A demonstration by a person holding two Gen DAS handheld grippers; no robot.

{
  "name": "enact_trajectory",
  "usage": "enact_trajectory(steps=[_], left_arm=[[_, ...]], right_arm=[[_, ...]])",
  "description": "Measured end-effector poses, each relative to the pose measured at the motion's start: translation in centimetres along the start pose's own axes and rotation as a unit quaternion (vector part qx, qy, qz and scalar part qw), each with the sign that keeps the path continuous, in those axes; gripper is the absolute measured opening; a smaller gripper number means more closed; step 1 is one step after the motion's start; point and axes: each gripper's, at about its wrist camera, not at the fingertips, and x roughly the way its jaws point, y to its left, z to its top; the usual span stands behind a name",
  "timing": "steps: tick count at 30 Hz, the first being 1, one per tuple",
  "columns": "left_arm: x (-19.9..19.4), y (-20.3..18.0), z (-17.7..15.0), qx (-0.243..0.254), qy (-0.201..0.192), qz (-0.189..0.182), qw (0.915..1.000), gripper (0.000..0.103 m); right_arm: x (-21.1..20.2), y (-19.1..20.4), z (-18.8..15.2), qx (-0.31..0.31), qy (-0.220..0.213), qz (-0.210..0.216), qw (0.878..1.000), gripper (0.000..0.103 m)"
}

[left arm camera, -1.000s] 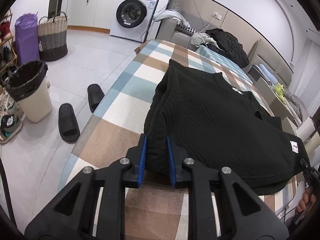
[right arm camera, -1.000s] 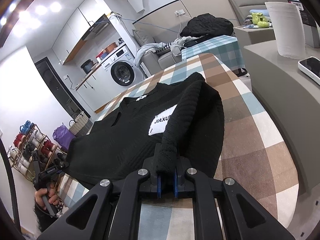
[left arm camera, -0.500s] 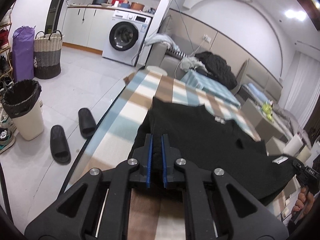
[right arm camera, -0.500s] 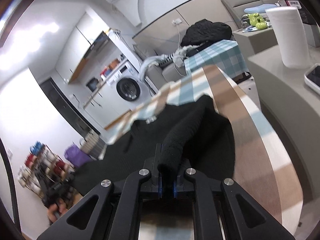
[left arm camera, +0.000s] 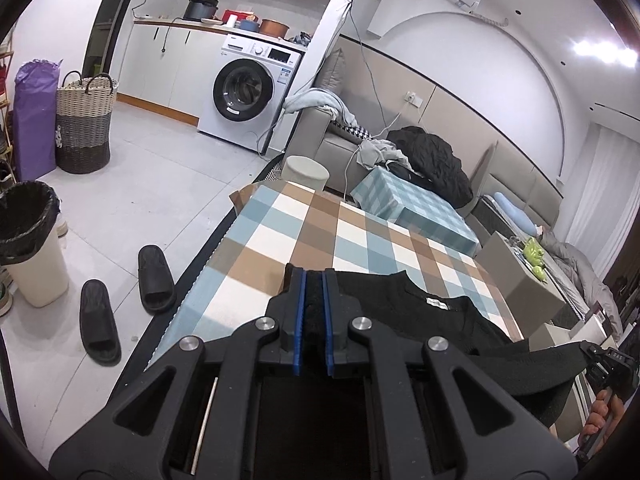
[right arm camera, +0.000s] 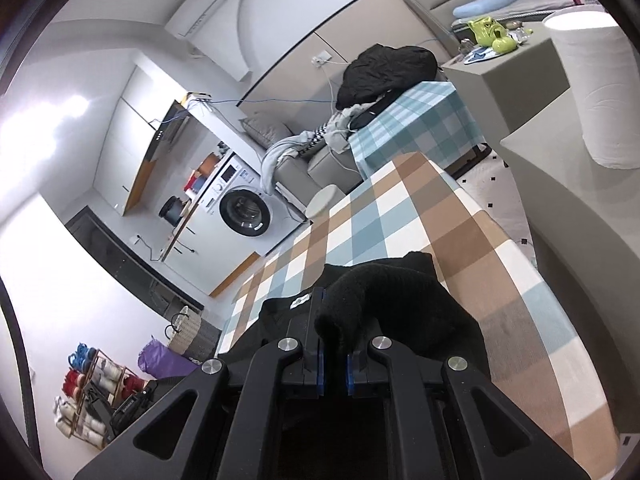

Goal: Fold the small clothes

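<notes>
While both tools are clenched, each one grips a separate part of the black textured knit garment (left arm camera: 448, 316).

Left wrist view: the left tool (left arm camera: 314, 312) sits at lower centre of the frame. Its blue-edged pads (left arm camera: 298, 320) stand almost together, with a bunched fold of the black fabric pinched between them. From the grip, the garment runs toward the right of the frame, where a small white neck label (left arm camera: 437, 302) shows just right of centre. The far right end of the fabric meets the right tool (left arm camera: 600, 360) at the lower right edge, where a person's fingers (left arm camera: 600, 420) wrap its handle. Whether the garment touches the counter (left arm camera: 320, 232) below cannot be determined from this view.

Right wrist view: the right tool (right arm camera: 334, 344) occupies lower centre. A thick rolled edge of the garment (right arm camera: 380, 300) is clamped between its blue pads (right arm camera: 320, 360). Behind the grip, the remaining fabric lies bunched on the counter (right arm camera: 420, 208), which carries a brown, blue and white checked cloth. The neck label (right arm camera: 301, 301) shows just left of the tool.

Surroundings: a white front-loading washing machine (left arm camera: 252, 92) stands at upper centre of the left view, and a pair of black slippers (left arm camera: 120, 304) lies on the floor at lower left.
</notes>
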Motion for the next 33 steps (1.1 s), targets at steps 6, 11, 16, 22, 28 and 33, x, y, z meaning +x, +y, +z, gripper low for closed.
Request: enact_trajectory(steps=[6, 11, 16, 22, 28, 33], left_arm=[[6.1, -0.4, 1.5, -0.002, 0.027, 0.011, 0.9996, 0.005], [12.1, -0.7, 1.8, -0.001, 0.06, 0.035, 0.9976, 0.006], [16.1, 0.2, 1.2, -0.017, 0.115, 0.073, 0.9905, 0.028], [16.2, 1.1, 0.6, -0.022, 0.121, 0.069, 0.9901, 0.039], [14.8, 1.4, -0.5, -0.031, 0.132, 0.059, 0.989, 0.039], [12.8, 2.0, -1.2, -0.049, 0.14, 0.045, 0.9879, 0.039]], right_arm=[[3.9, -0.8, 2.5, 0.032, 0.012, -0.027, 0.999, 0.007], [8.9, -2.2, 5.0, 0.068, 0.022, -0.073, 0.995, 0.007], [10.6, -3.2, 6.6, 0.085, 0.021, -0.117, 0.989, 0.034], [8.1, -2.9, 5.8, 0.072, 0.038, -0.097, 0.992, 0.041], [9.4, -0.7, 3.1, 0.026, 0.096, -0.088, 0.991, 0.042], [10.7, -1.1, 1.5, 0.043, 0.111, -0.087, 0.989, 0.042]])
